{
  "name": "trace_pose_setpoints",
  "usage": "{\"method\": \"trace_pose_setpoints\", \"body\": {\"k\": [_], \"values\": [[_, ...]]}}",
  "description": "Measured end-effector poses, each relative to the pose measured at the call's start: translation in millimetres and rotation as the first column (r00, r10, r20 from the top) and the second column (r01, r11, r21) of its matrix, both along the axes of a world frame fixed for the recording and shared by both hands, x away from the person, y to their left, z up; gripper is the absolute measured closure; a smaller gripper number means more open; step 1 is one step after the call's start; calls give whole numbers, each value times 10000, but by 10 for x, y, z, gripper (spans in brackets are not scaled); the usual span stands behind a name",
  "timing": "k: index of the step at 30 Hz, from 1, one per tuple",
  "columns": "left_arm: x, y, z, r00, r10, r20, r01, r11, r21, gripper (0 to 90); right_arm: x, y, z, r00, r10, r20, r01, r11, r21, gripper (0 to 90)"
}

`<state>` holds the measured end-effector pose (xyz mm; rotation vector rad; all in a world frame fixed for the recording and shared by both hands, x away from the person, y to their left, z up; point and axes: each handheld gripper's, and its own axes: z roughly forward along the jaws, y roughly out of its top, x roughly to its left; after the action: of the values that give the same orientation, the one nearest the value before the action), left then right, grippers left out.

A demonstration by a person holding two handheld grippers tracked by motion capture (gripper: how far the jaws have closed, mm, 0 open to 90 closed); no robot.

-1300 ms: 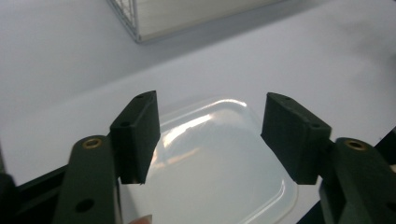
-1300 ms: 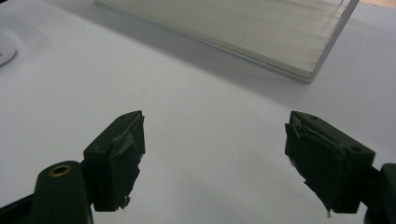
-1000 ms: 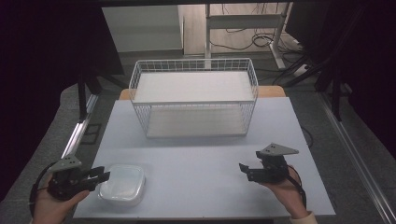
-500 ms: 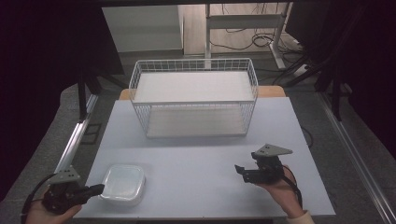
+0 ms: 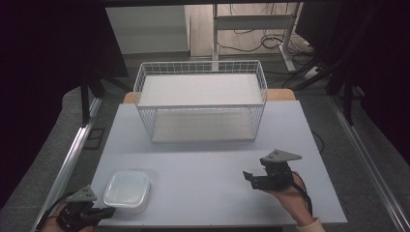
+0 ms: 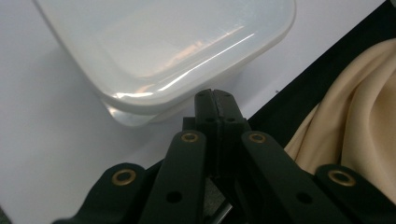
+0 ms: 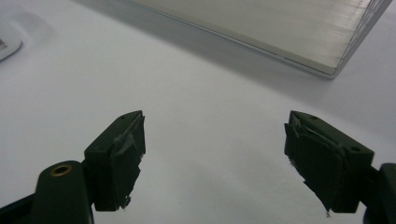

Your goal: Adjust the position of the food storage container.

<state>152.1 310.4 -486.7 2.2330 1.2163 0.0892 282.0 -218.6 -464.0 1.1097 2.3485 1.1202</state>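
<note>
Lower left of the high view: left hand-held gripper, jaws clenched together on nothing, tips just beside the near corner of the lidded plastic container (translucent white, resting on the counter). Right hand-held gripper at lower right, jaws released wide over bare counter. Wire basket stands at centre-top, well apart from both.

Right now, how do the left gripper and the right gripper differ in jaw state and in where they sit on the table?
The left gripper has its jaws pressed together with nothing between them; the right gripper has its jaws spread wide over bare table. The left gripper sits low at the table's near left corner, tips right beside the white plastic container; the right gripper sits at the near right, apart from the container and the wire basket. Both are black, hand-held, and grip nothing.
</note>
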Motion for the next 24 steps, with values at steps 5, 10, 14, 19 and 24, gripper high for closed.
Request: {"method": "trace_pose_setpoints", "body": {"k": [5,10,14,19,24], "values": [[91,-58,-52,9999,150,61,-152,9993,329,900,2,-7,5,10000,-13,23,13,10000,-1,203],[194,-109,-88,9998,185,73,-187,9995,236,900,2,-14,-3,10000,-42,4,42,10000,-10,204],[342,-178,-110,9997,134,180,-138,9997,214,900,12,-23,-16,10000,-50,-6,50,10000,-35,204],[466,-181,-136,9993,279,243,-284,9994,202,900,2,-13,-15,10000,-23,-15,23,10000,-37,204],[534,-172,-143,9984,449,357,-452,9989,91,900,-10,4,-3,10000,64,16,-64,10000,-74,204]]}}
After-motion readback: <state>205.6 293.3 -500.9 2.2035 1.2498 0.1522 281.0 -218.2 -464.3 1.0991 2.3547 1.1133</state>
